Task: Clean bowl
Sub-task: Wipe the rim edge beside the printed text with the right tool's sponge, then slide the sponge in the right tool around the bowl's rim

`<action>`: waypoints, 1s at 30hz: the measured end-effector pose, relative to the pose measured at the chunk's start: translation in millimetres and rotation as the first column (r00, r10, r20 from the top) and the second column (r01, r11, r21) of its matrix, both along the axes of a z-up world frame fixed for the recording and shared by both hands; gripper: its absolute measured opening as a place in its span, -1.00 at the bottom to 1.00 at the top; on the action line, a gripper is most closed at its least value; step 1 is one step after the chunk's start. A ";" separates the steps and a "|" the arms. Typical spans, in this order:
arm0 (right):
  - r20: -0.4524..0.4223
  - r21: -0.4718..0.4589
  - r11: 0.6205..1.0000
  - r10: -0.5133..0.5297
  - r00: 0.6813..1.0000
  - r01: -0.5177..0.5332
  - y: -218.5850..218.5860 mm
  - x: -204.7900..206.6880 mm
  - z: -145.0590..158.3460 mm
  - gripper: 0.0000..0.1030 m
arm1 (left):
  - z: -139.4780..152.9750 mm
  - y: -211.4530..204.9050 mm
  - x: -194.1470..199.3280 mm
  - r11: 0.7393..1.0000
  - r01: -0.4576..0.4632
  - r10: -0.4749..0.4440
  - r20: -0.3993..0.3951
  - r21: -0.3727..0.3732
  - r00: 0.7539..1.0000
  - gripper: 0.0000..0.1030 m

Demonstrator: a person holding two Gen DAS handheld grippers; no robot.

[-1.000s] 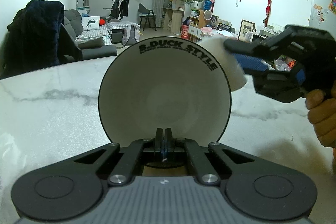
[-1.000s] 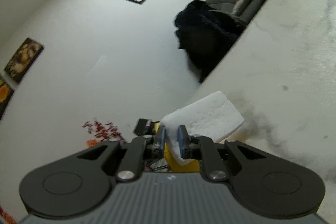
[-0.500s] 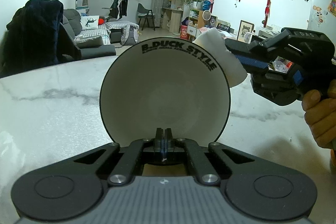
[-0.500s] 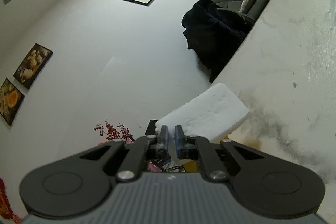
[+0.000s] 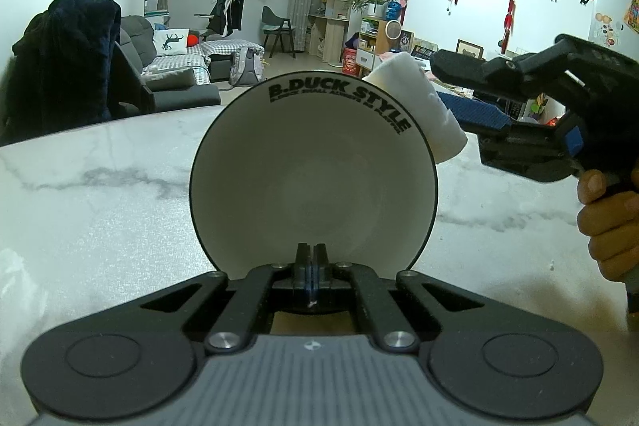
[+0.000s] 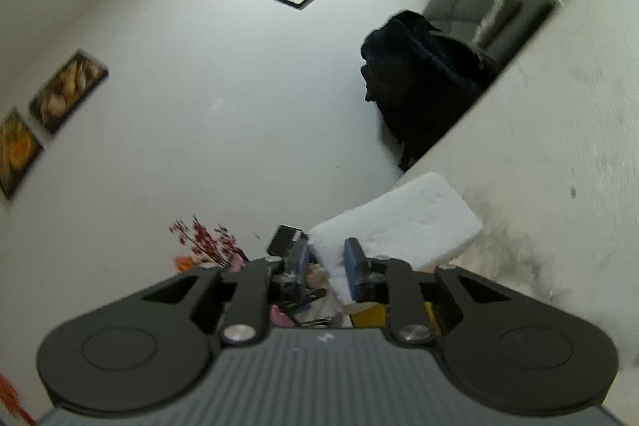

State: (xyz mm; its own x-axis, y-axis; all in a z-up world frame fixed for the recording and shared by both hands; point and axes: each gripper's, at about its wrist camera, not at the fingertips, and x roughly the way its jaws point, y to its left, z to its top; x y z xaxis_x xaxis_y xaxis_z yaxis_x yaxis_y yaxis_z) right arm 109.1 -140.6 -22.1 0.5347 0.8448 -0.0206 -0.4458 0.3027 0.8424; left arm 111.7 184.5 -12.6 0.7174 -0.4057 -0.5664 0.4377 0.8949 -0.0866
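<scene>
so the bowl (image 5: 313, 182) is tipped up on edge over the marble desk (image 5: 100, 210), its near rim clenched in the left gripper (image 5: 310, 268), white inside facing the camera. the sponge (image 5: 415, 106) sits just behind the bowl's upper right rim, between the jaws of the right gripper (image 6: 327, 262). those jaws have just been opening, and in the right wrist view one pad looks to be on the sponge while the other stands off it, so it's more resting there than squeezed. whether the sponge touches the rim can't be told.

to do this step well, the sponge probably needs to be re-clamped firmly before any wiping, or it'll likely slip out. the bowl is best kept steady in that pinch while the sponge is swept round the inside wall with light pressure, so the rim isn't levered out of the left gripper.
</scene>
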 end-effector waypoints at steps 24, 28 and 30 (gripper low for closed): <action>0.161 -0.247 0.960 -0.092 0.983 0.130 18.5 -13.7 12.3 -0.79 | 1.4 4.0 1.4 1.000 -0.001 0.001 -0.005 -0.009 1.000 -1.00; 0.088 -0.222 0.968 -0.100 0.991 0.118 13.6 -4.8 2.0 -0.78 | 1.1 5.9 2.7 1.000 -0.001 0.001 -0.006 -0.011 1.000 -1.00; 0.088 -0.213 0.970 -0.099 0.991 0.115 13.3 -6.1 3.6 -0.78 | 0.4 6.1 3.8 1.000 -0.002 0.002 -0.006 -0.012 1.000 -1.00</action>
State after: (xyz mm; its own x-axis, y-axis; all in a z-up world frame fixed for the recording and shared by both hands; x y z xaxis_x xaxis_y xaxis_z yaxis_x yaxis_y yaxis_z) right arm 102.9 -127.3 -18.5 0.6289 0.7623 -0.1528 -0.4610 0.5239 0.7163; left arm 115.5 190.6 -12.3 0.7146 -0.4110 -0.5661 0.4355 0.8946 -0.0999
